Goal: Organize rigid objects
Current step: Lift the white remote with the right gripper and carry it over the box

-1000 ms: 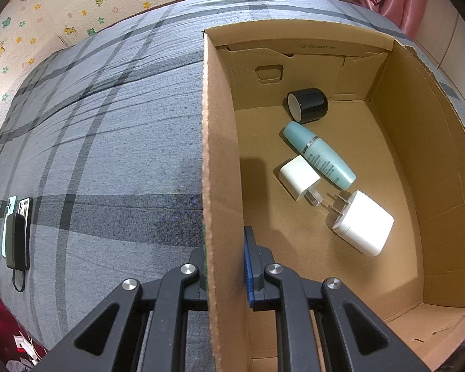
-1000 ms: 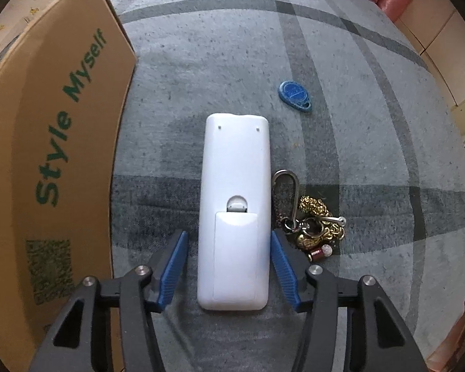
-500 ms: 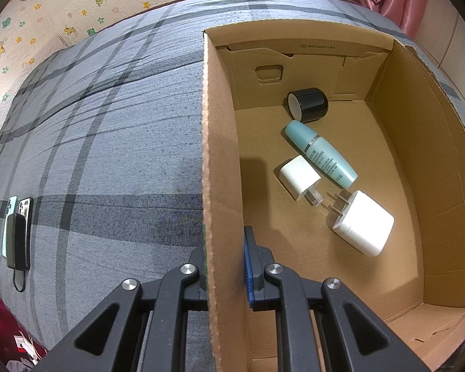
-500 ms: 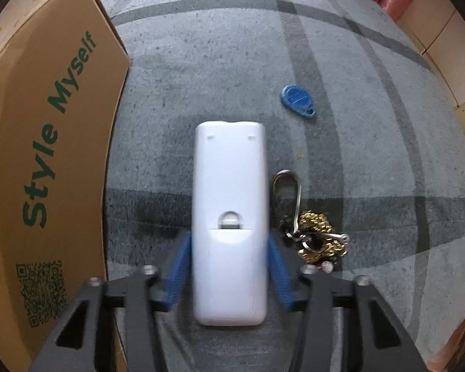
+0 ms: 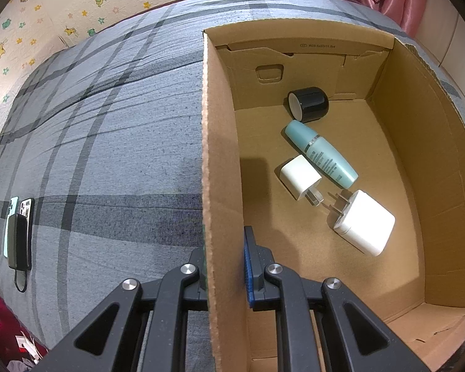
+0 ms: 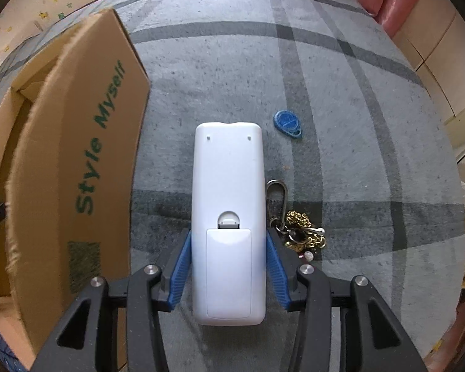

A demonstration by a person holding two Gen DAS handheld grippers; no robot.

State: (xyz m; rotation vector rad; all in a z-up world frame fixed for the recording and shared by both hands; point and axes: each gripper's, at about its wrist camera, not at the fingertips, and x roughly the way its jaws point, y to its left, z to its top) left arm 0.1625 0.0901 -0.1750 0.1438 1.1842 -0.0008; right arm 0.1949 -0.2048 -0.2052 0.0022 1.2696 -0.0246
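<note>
My left gripper (image 5: 224, 266) is shut on the left wall of an open cardboard box (image 5: 220, 161), one blue pad inside and one outside. Inside the box lie a black round jar (image 5: 310, 104), a teal bottle (image 5: 322, 153), a small white plug adapter (image 5: 299, 176) and a larger white charger (image 5: 364, 221). In the right wrist view my right gripper (image 6: 228, 260) is shut on a white remote control (image 6: 228, 192), back side up, held a little above the grey plaid bedcover. The box's outer wall (image 6: 77, 170) with green lettering stands to the left of the remote.
A blue key fob (image 6: 288, 123) and a bunch of keys with a gold chain and carabiner (image 6: 297, 229) lie on the bedcover right of the remote. Two phones and a dark power bank (image 5: 18, 235) lie at the far left of the bed.
The right gripper's pads closed onto the remote's sides, then lifted it a little off the bedcover; the view has risen and the box top now shows. The left gripper has not moved.
</note>
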